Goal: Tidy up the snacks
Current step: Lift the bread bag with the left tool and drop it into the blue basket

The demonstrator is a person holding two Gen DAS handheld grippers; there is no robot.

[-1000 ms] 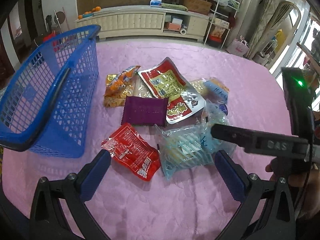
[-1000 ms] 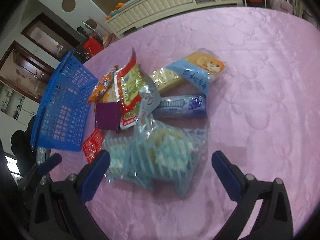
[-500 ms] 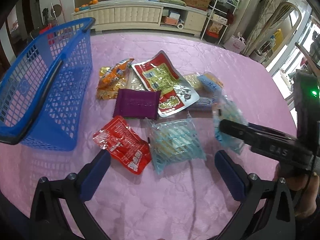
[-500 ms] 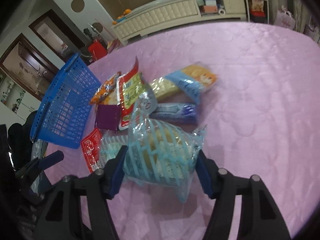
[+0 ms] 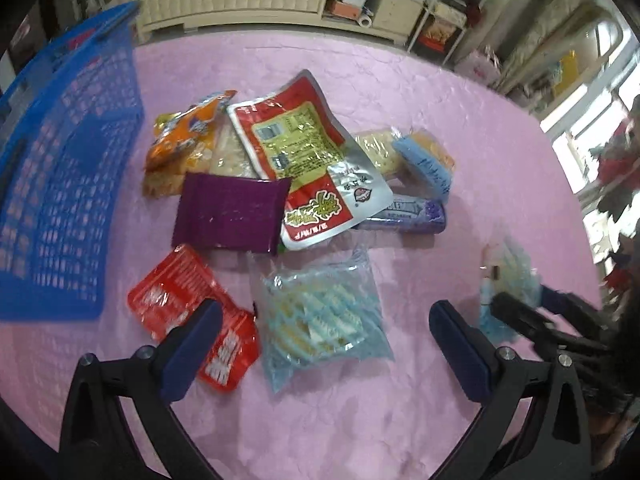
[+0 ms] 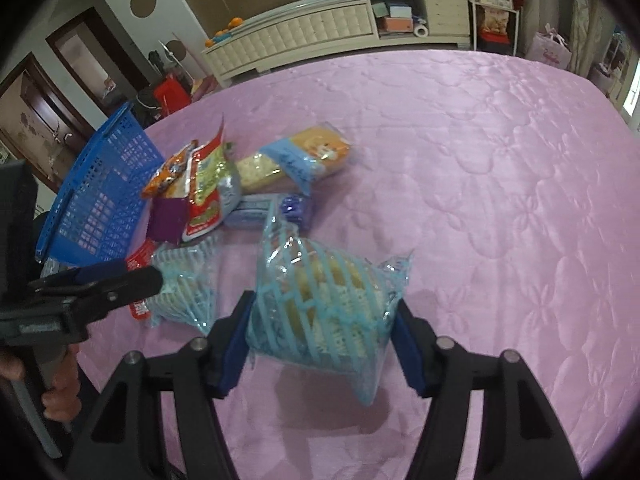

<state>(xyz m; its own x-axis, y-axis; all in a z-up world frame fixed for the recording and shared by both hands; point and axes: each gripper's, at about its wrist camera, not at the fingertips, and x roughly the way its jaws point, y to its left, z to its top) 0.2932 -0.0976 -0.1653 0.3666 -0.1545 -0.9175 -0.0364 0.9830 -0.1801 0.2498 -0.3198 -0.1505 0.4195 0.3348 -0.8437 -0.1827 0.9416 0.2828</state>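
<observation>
My right gripper [image 6: 322, 340] is shut on a light blue striped snack bag [image 6: 324, 300] and holds it above the pink tablecloth; the same bag shows in the left wrist view [image 5: 508, 280] at the right. My left gripper [image 5: 324, 340] is open and empty, hovering over a second light blue striped bag [image 5: 324, 312] and beside a red packet [image 5: 192, 312]. A pile of snacks lies beyond: a purple packet [image 5: 232, 212], a red and yellow pouch [image 5: 304, 164], an orange bag [image 5: 184, 136], a purple candy roll [image 5: 408, 216]. A blue basket [image 5: 60, 184] stands tilted at the left.
The pink quilted tablecloth [image 6: 500, 200] stretches wide to the right of the pile. A white cabinet [image 6: 320, 36] and shelves stand behind the table. The blue basket also shows in the right wrist view [image 6: 100, 200], with the left gripper's finger [image 6: 120, 280] in front of it.
My right gripper closed on the striped blue bag and lifted it off the table, away from the pile. My left gripper moved in closer over the second striped bag.
</observation>
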